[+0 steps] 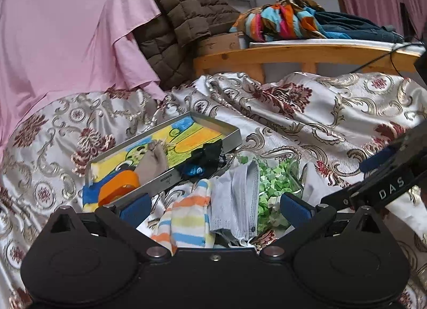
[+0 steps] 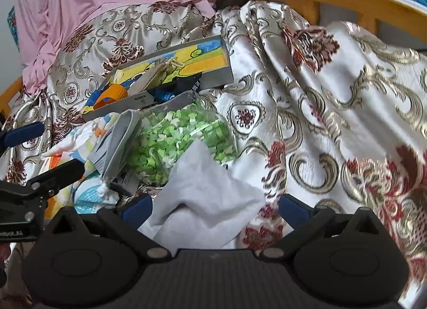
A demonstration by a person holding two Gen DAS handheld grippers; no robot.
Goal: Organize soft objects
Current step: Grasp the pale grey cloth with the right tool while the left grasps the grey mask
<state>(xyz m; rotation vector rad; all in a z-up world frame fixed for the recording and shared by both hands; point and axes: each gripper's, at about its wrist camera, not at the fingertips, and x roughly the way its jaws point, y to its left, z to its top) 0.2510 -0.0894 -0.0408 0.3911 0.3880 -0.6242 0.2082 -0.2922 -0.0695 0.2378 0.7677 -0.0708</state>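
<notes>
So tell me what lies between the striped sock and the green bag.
A grey face mask lies between the striped sock and the green bag, clearest in the left wrist view.

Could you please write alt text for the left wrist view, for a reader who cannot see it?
The open left gripper hovers over a striped pastel sock and a pale blue face mask lying on a floral satin bedspread. Behind them sits a tilted grey metal tray holding small items, beside a clear bag of green pieces.
</notes>
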